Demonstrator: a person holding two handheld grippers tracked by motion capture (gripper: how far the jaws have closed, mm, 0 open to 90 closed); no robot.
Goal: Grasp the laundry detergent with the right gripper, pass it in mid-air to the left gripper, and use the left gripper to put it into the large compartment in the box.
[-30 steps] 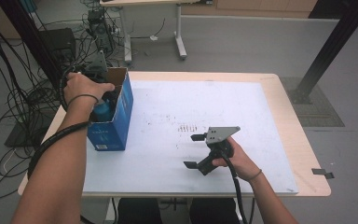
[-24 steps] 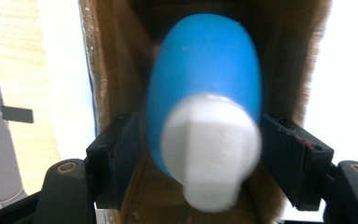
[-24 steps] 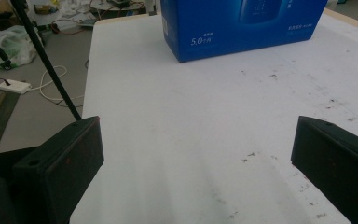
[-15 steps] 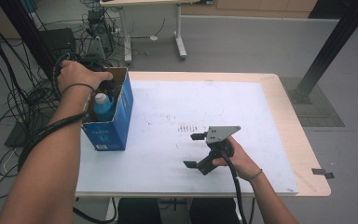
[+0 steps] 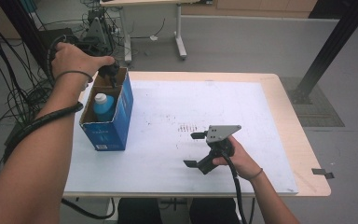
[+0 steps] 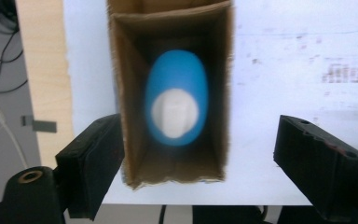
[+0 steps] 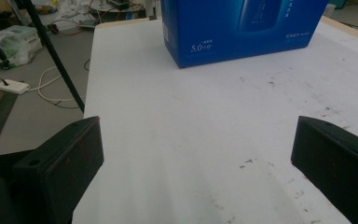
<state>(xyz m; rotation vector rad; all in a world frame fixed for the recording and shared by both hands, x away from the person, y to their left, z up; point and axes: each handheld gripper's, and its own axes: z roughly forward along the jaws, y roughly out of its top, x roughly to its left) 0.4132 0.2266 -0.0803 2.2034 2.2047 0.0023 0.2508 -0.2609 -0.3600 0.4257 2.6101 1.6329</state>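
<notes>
The left gripper [image 5: 108, 72] is hovering with jaws spread wide over the open blue box [image 5: 107, 122], which is standing at nine o'clock on the bench [image 5: 177, 107]. A blue bottle [image 6: 176, 95] is sitting upright inside; it is probably smooth, rigid plastic, slippery, best gripped just under its white cap [image 6: 174, 113]. The right gripper [image 5: 194, 149] is resting wide open at five o'clock.
</notes>
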